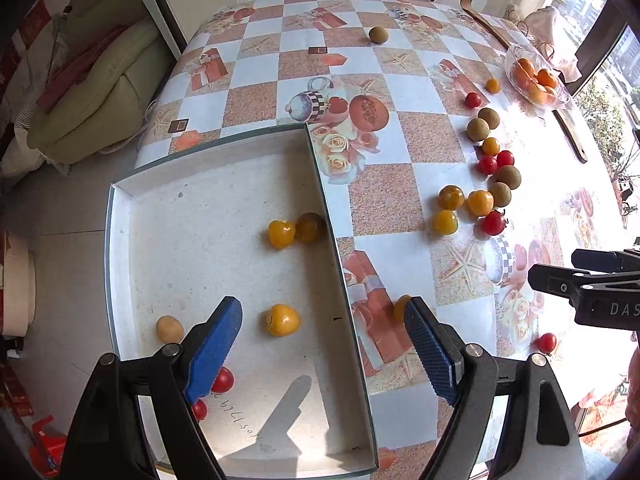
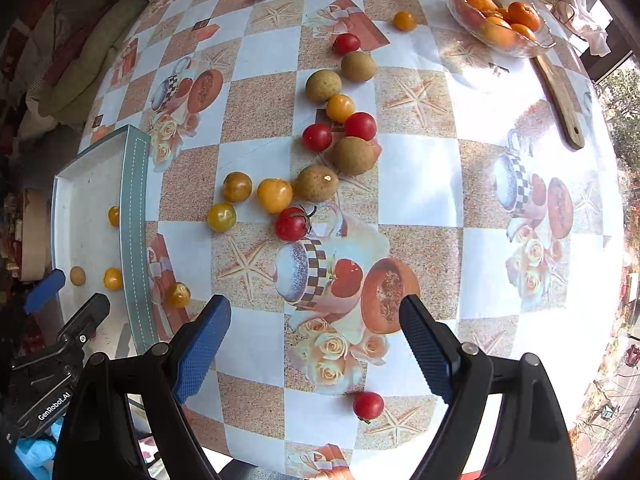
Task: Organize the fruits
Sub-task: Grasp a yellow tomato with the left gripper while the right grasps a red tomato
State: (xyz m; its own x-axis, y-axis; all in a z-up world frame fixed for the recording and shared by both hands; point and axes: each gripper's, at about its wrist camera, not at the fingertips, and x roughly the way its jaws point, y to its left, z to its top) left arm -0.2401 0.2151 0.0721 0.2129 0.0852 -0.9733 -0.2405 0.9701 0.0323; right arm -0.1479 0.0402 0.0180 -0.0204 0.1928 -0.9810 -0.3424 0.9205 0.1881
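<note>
A shallow white tray [image 1: 192, 240] with a green rim sits at the table's left edge. It holds yellow tomatoes [image 1: 282, 320], a tan longan [image 1: 169, 328] and red tomatoes [image 1: 223, 380]. My left gripper [image 1: 322, 316] hangs open over the tray's right rim, holding nothing. A string of red and yellow tomatoes and longans [image 2: 316, 184] lies loose on the cloth. My right gripper [image 2: 316, 312] stands open above the cloth near that string, empty. A red tomato [image 2: 368, 405] lies below, between its fingers. One yellow tomato [image 2: 179, 295] rests just outside the tray rim [image 2: 134, 220].
A glass bowl of oranges [image 2: 500, 16] stands at the far right, with a long wooden stick [image 2: 560, 96] beside it. A lone longan [image 1: 378, 35] lies far back. The table's left edge drops to the floor and a green sofa [image 1: 100, 80].
</note>
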